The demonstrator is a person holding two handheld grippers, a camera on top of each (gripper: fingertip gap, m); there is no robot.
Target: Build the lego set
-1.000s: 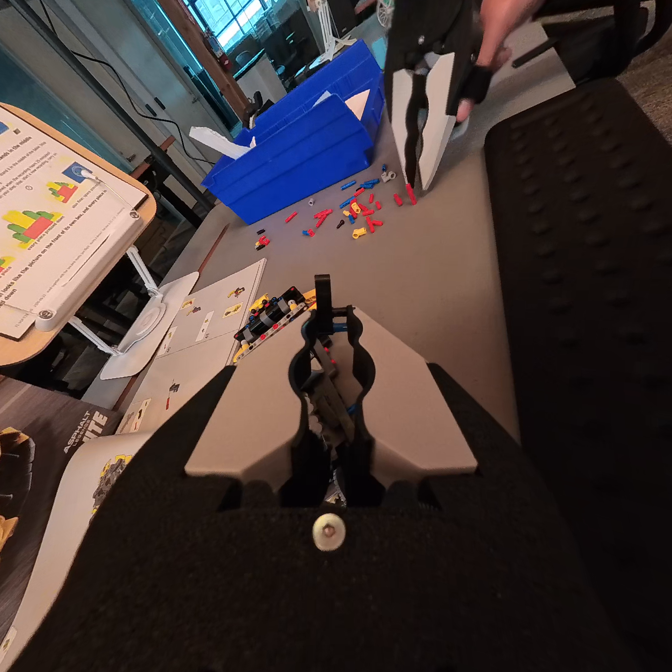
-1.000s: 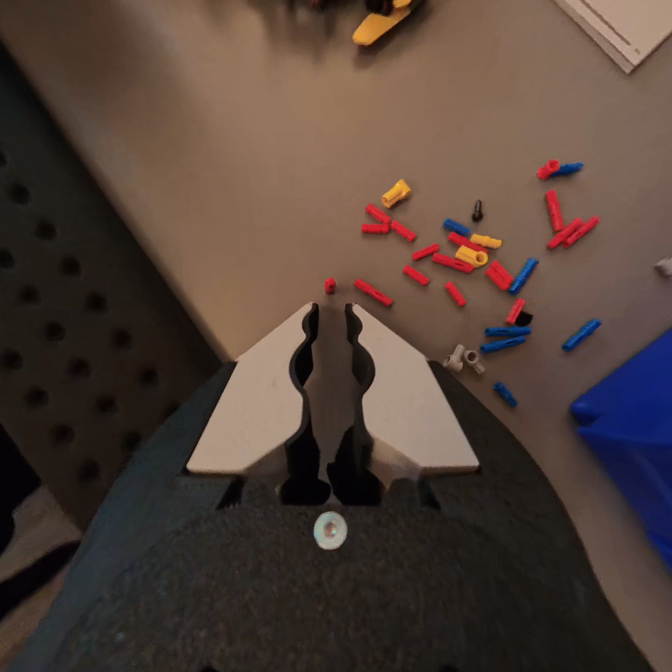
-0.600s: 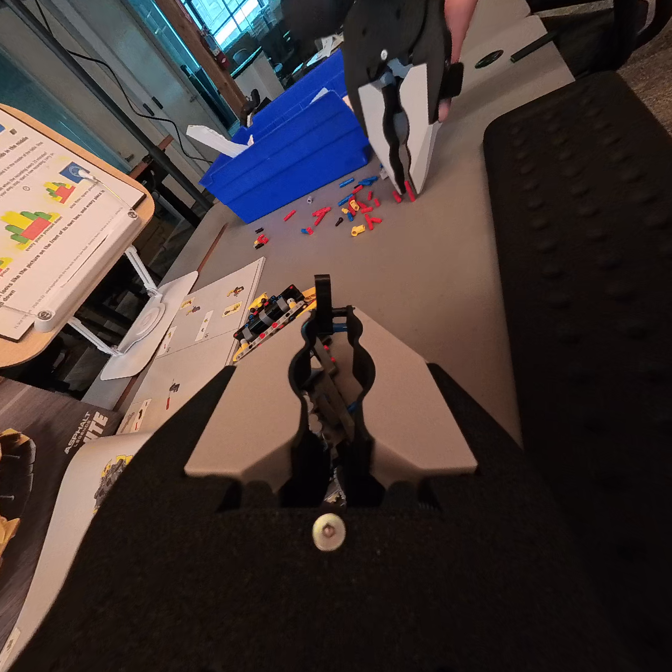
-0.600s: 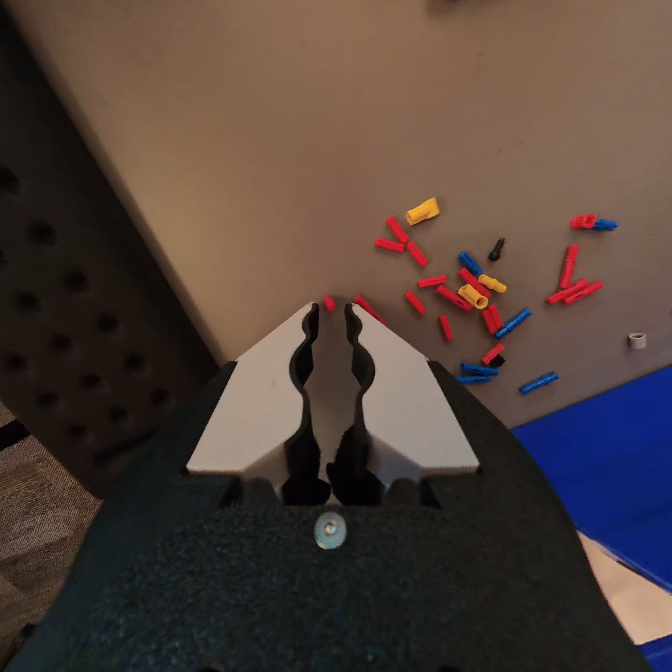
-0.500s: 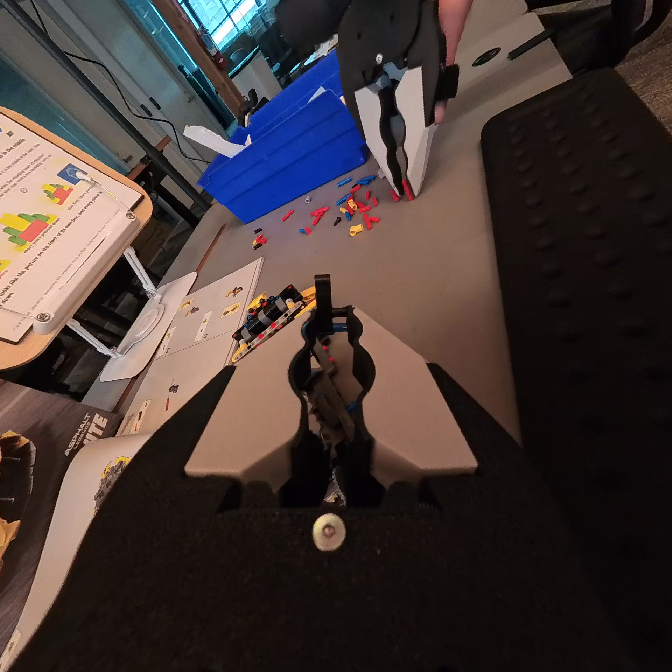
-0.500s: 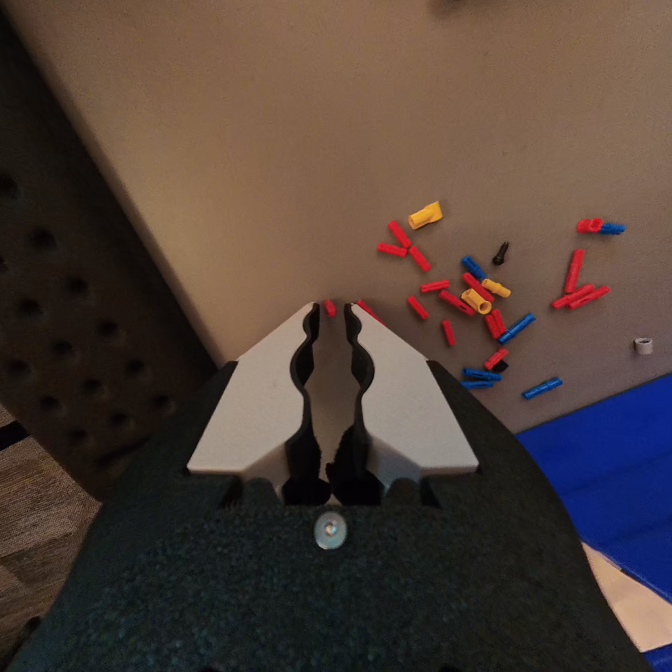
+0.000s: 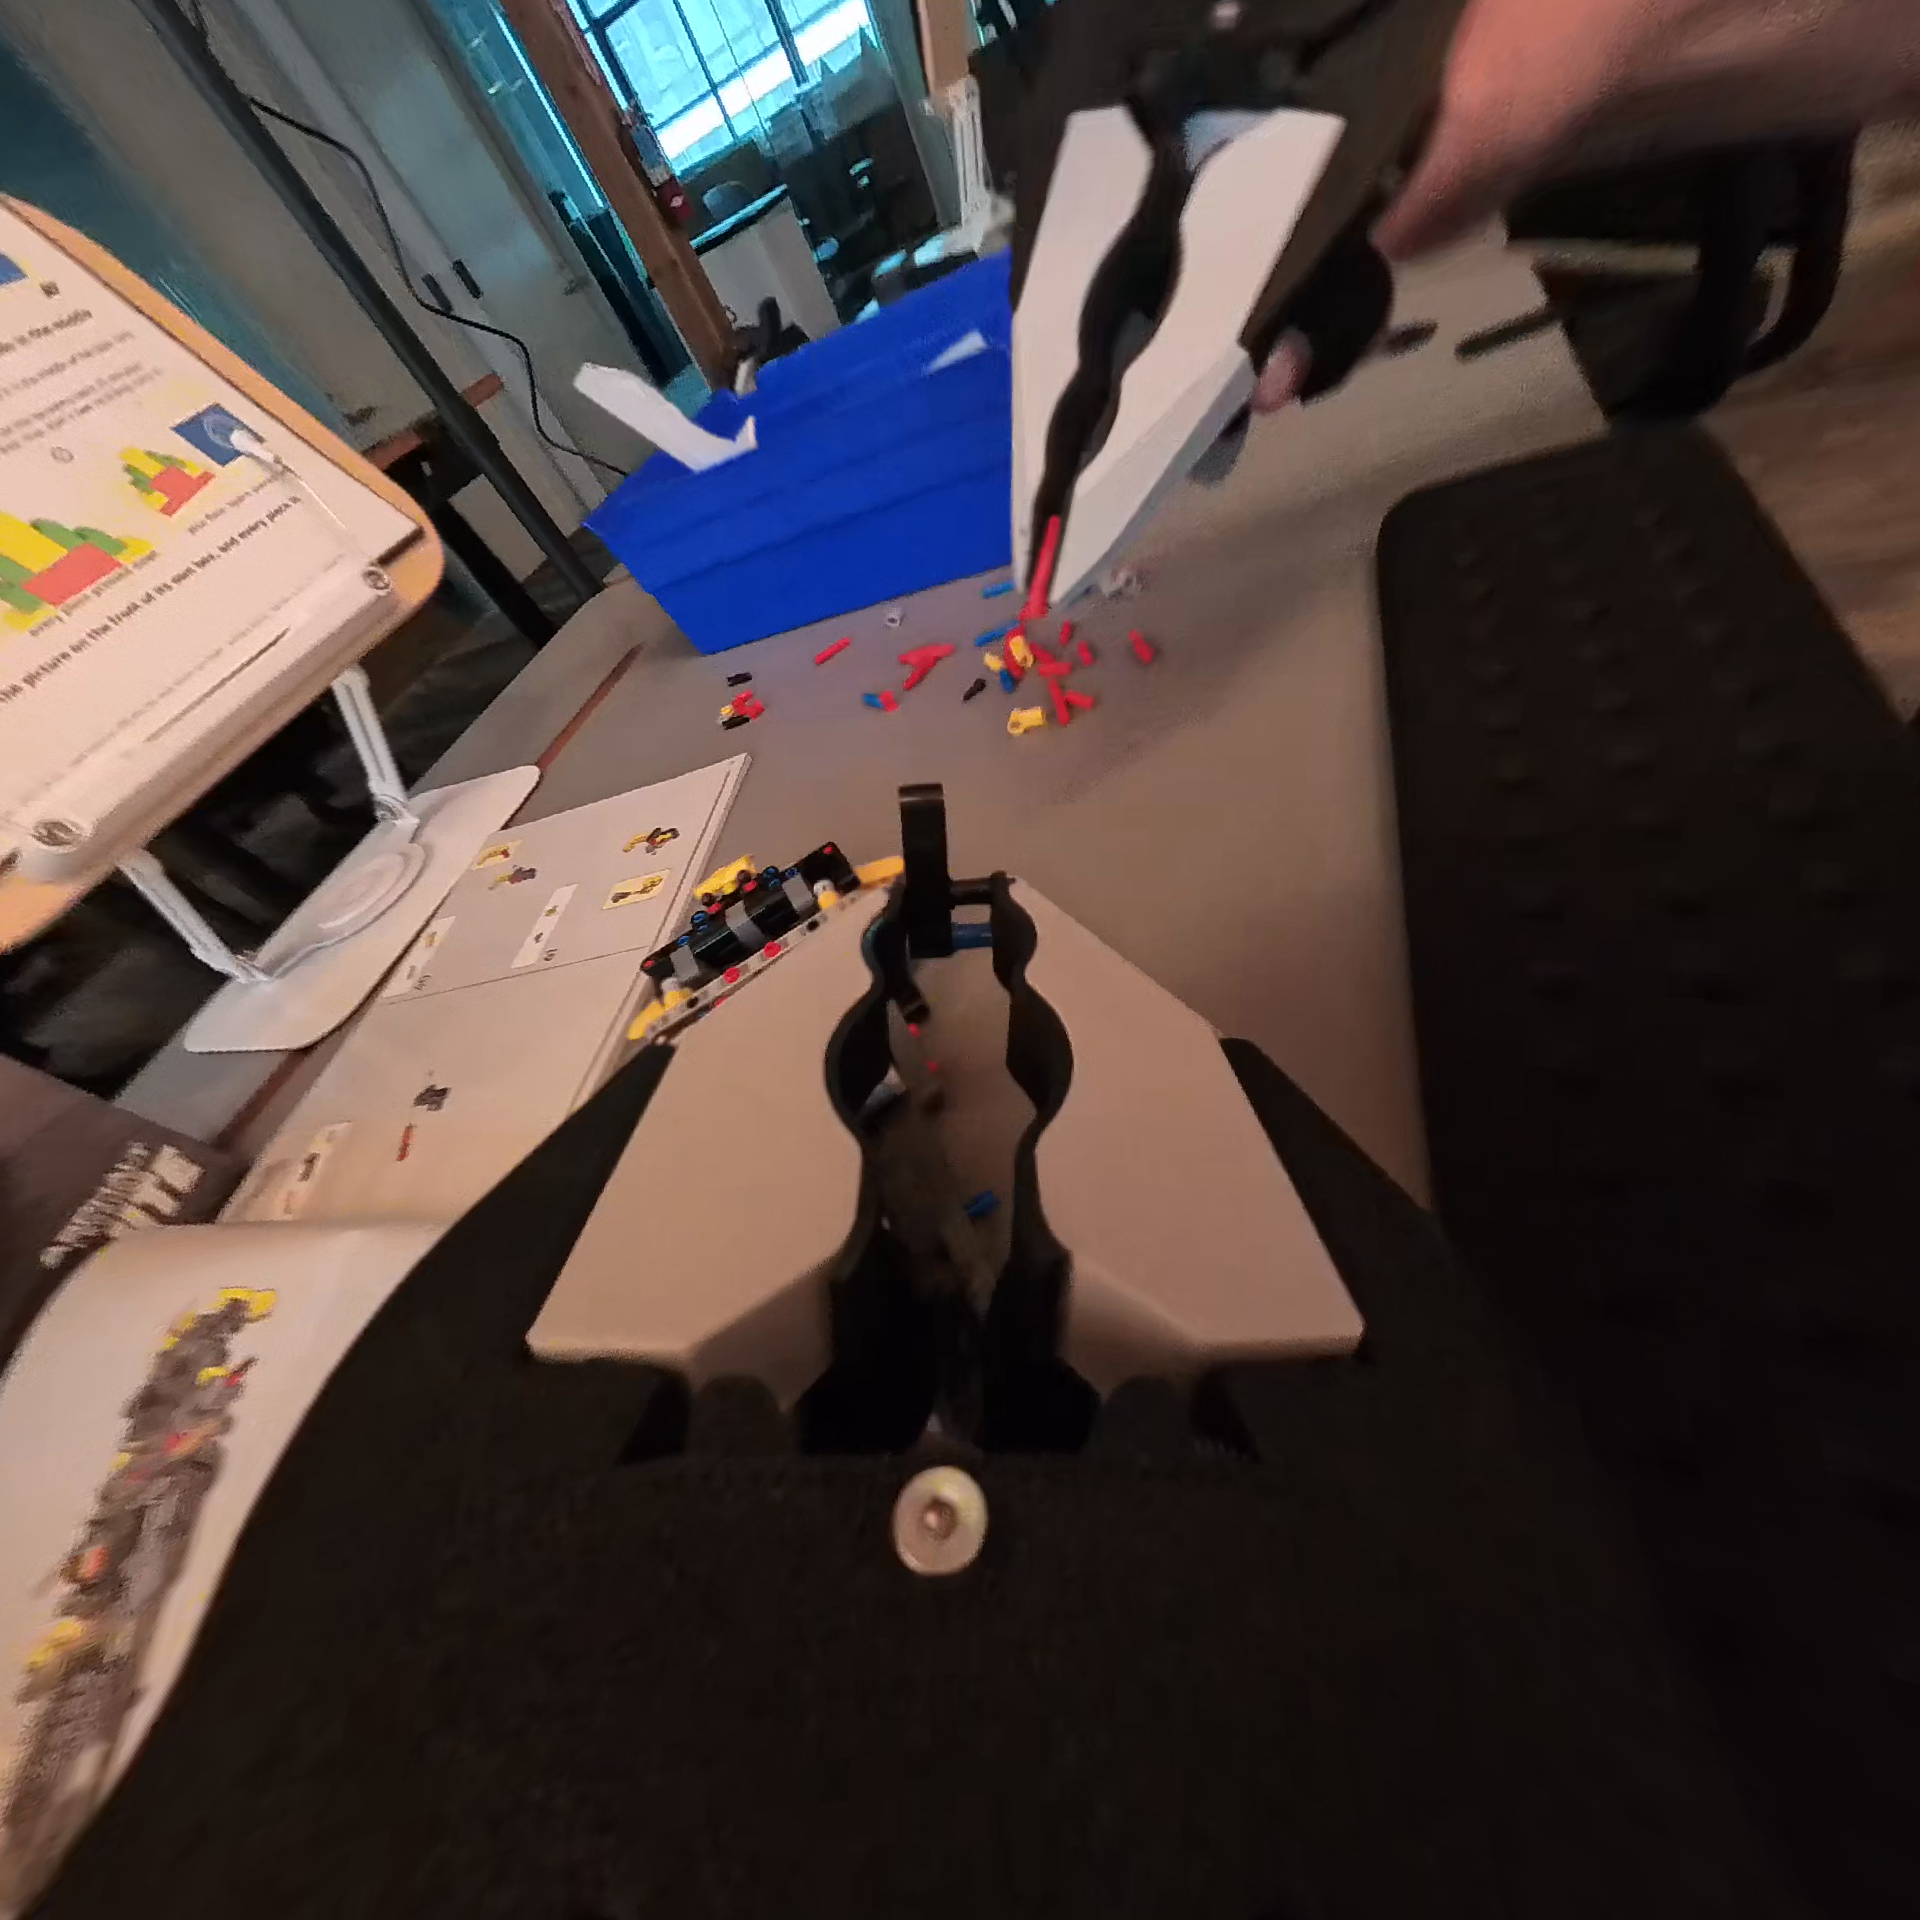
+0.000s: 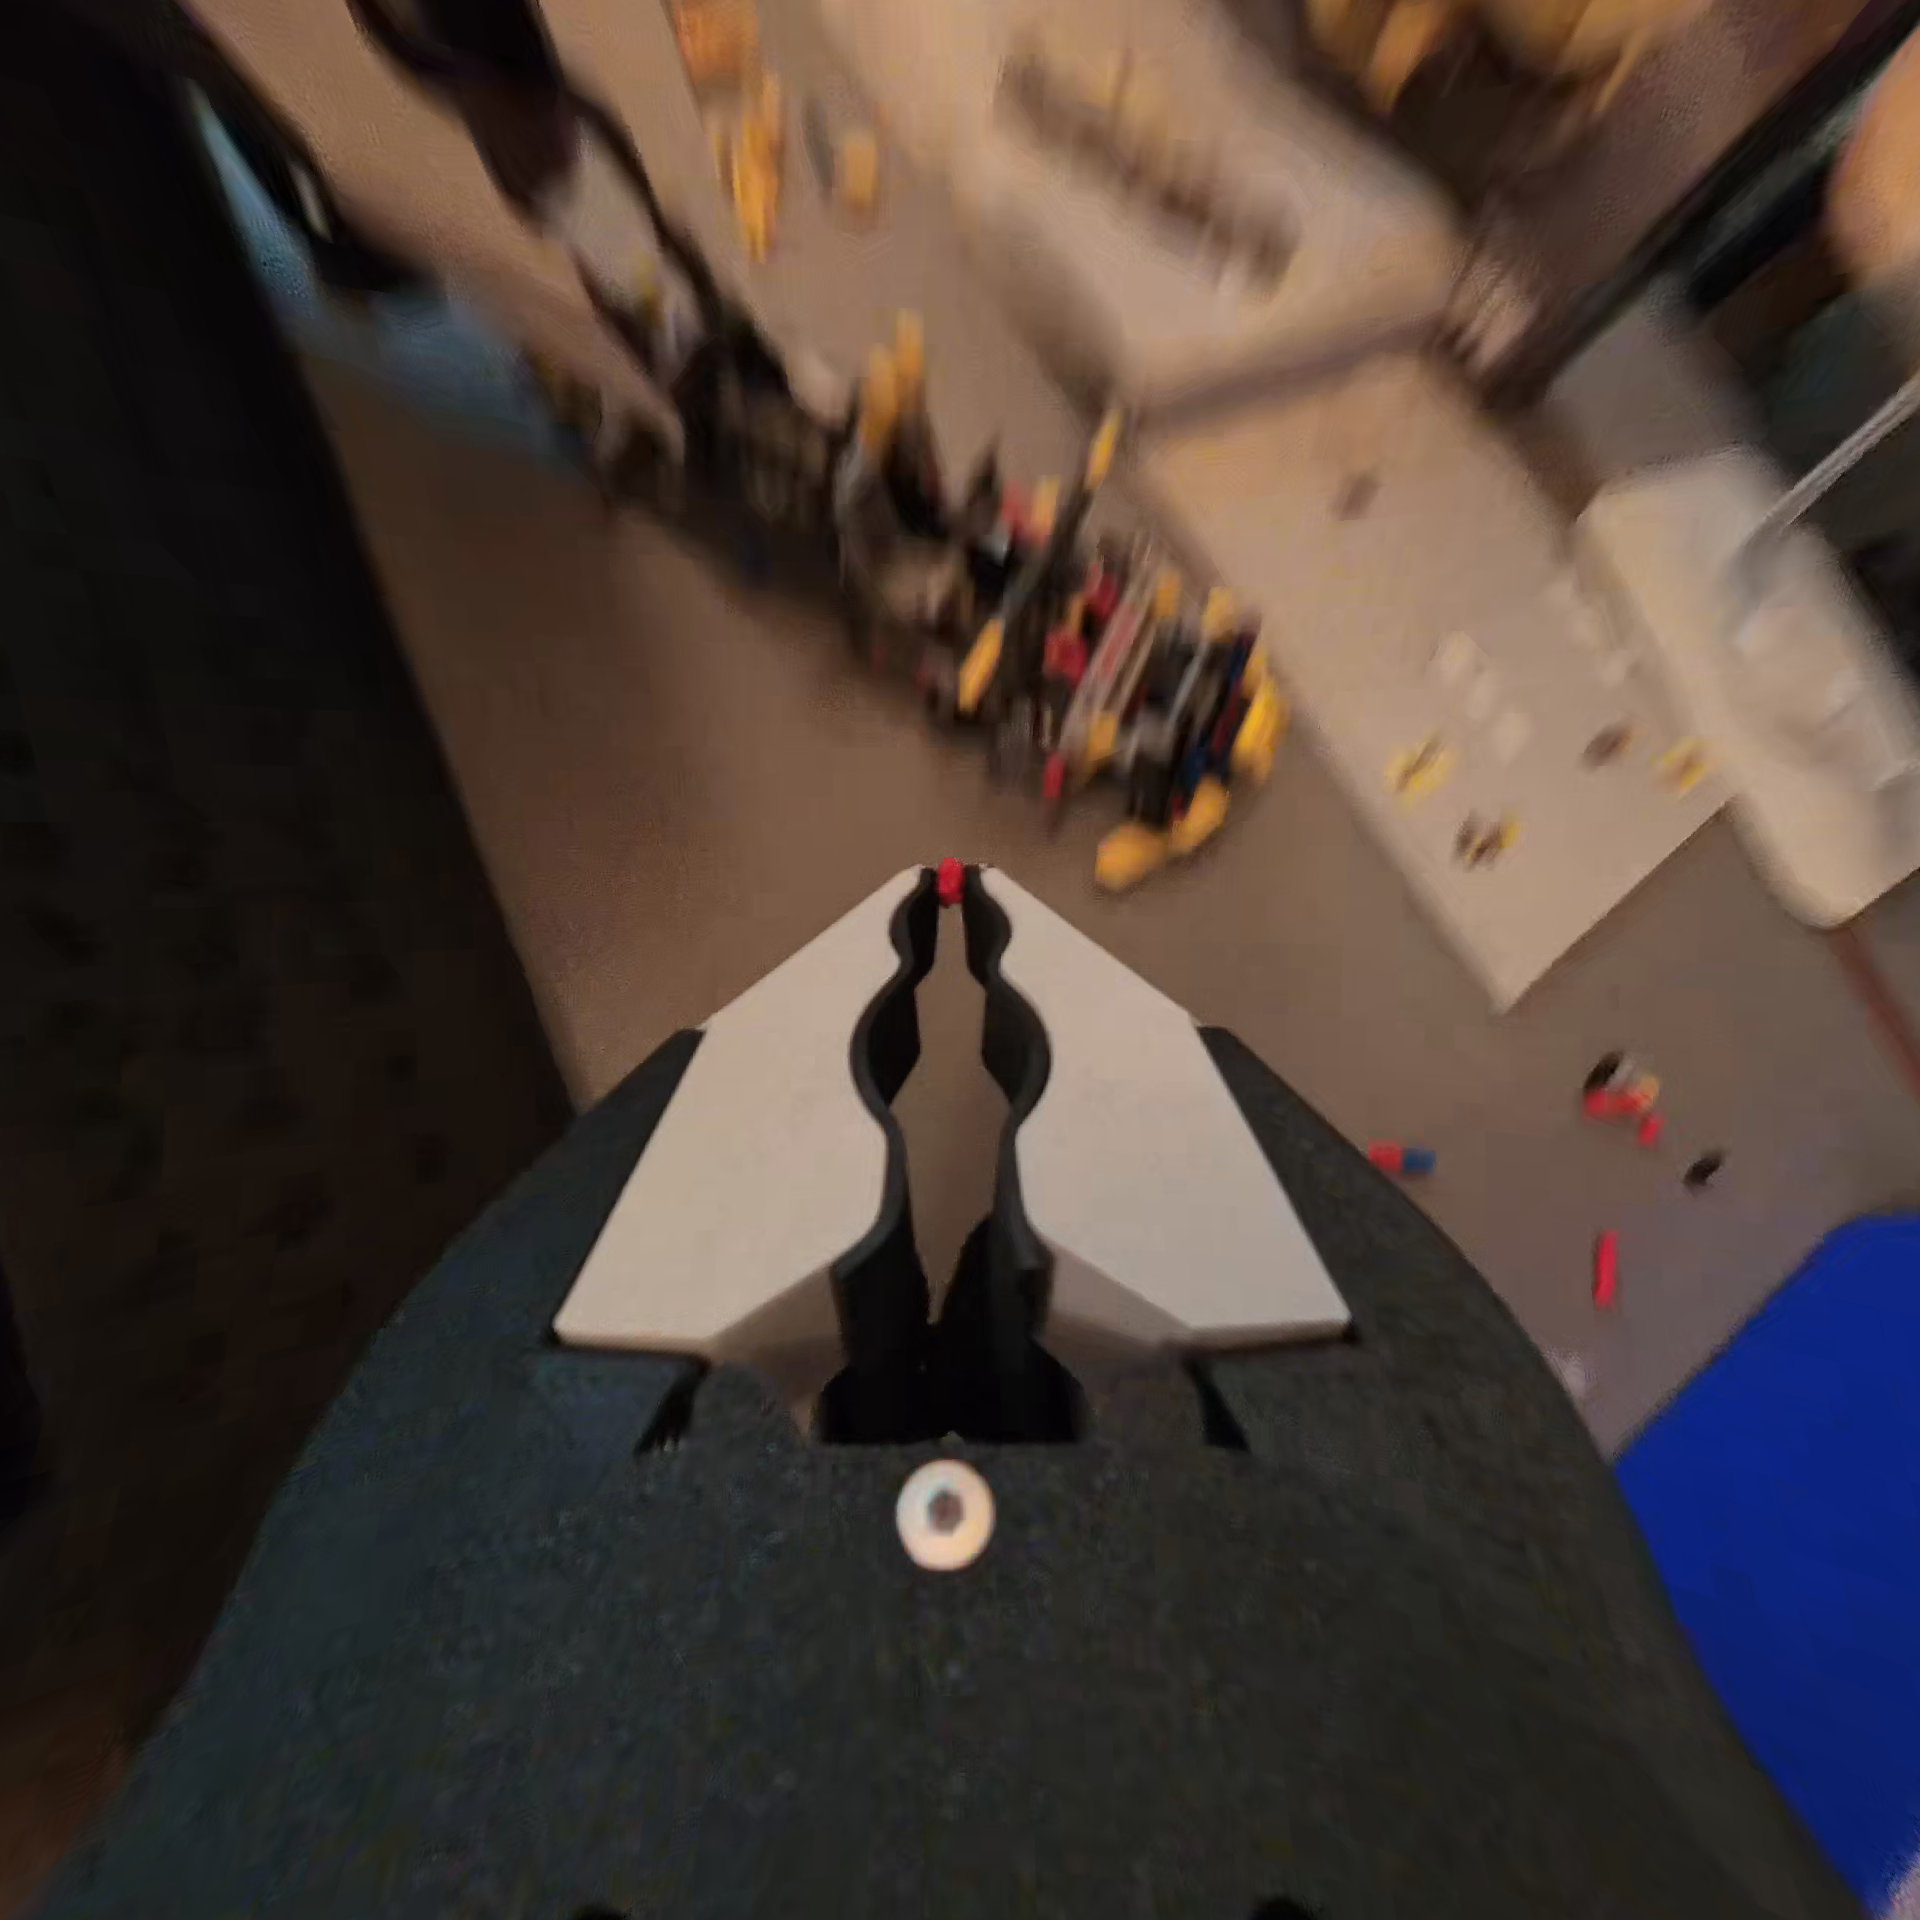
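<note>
The grey desk (image 7: 1226,831) sat in a dim workshop with windows far behind, a black perforated mat (image 7: 1662,935) along 1 side and a blue bin (image 7: 831,499) at the far end. In front of the bin lay a scatter of small red, blue and yellow pins (image 7: 1029,665). An instruction booklet (image 7: 561,894) lay open on the desk, and a display board (image 7: 156,540) on a white stand rose beside it. The left claw (image 7: 940,914) was closed around the partly built model (image 7: 758,920), a black, grey and yellow frame resting on the desk at the booklet's edge, with a black upright part showing between its tips. The right claw (image 8: 948,883) was pinched narrow on a single red pin (image 8: 948,878), held at the very tips; in the left wrist view that pin (image 7: 1041,566) pointed down from the claw, clear of the desk above the scatter. The right wrist view was smeared by motion and faced the model. The step in hand appeared to be carrying 1 picked pin across to the model. The next move would likely call for lining the pin's axis up with an open hole in the frame and pushing it straight in while the left claw braced the model; which hole was meant could not be told. With so little of the pin gripped, it might twist or slip under pressure.
</note>
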